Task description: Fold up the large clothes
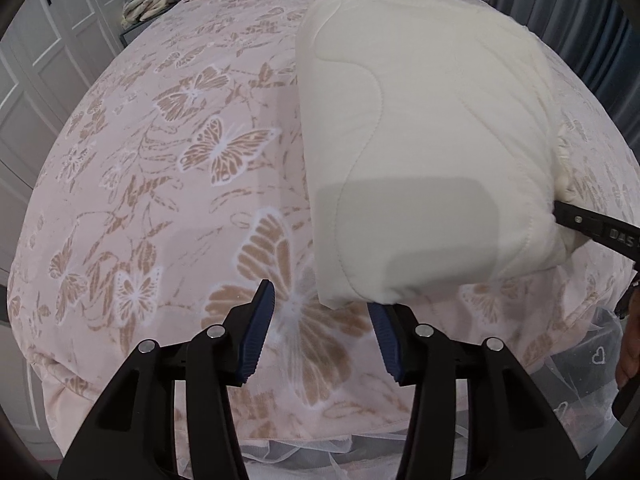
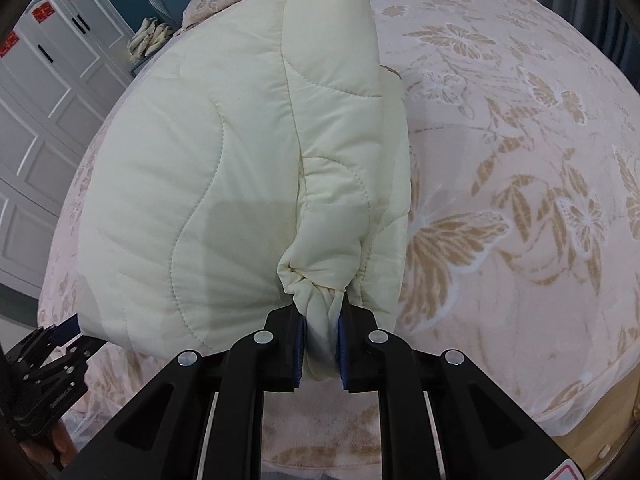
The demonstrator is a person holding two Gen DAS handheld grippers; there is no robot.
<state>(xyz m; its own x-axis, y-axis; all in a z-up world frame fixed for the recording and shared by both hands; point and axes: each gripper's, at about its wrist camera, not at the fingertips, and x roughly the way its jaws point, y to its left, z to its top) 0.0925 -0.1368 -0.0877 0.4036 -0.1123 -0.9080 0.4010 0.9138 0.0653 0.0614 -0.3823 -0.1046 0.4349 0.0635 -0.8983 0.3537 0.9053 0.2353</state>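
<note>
Cream quilted garment (image 2: 208, 184) folded on butterfly-print bedspread (image 1: 160, 168). Right gripper (image 2: 320, 332) clenched on bunched near corner (fabric squeezed between pads). Left gripper (image 1: 322, 312) released, jaws apart, just beside garment's near edge.

Both wrist views look steeply down, close over the bedspread (image 1: 160, 184). Shared: the cream quilted garment (image 1: 420, 152), just ahead-right of left gripper (image 1: 324, 320), directly ahead of right gripper (image 2: 322, 320).
</note>
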